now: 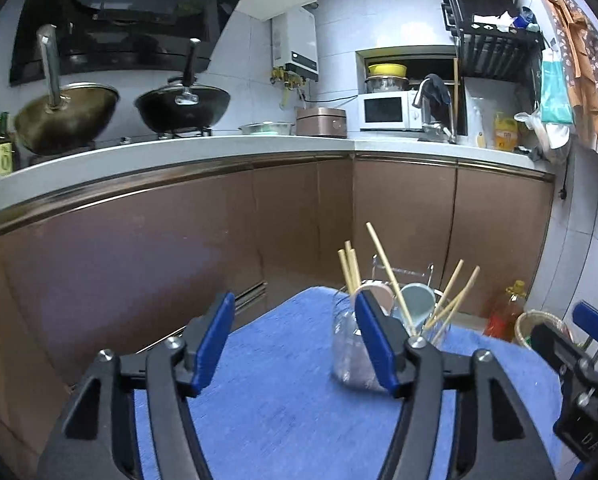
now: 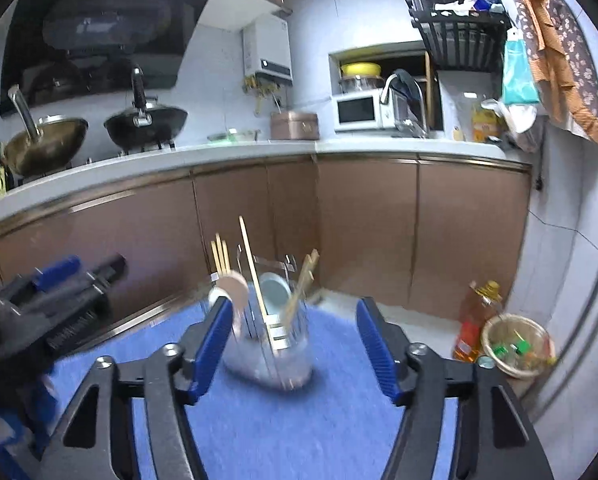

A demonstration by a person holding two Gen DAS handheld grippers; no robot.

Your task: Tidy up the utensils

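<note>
Both your tools — left tool (image 1: 295, 344) and right tool (image 2: 295, 348) — gape released; chopsticks (image 1: 389, 276) stand upright in the glass jar (image 1: 349, 348), already sorted.

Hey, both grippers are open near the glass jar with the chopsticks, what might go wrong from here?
1. The glass jar stands on a soft blue cloth, so a nudge from the right gripper might tip it.
2. The chopsticks lean outward at loose angles; the left gripper, jaws open, could catch one.
3. The jar sits toward the cloth's far edge, so a push might slide it off.
</note>
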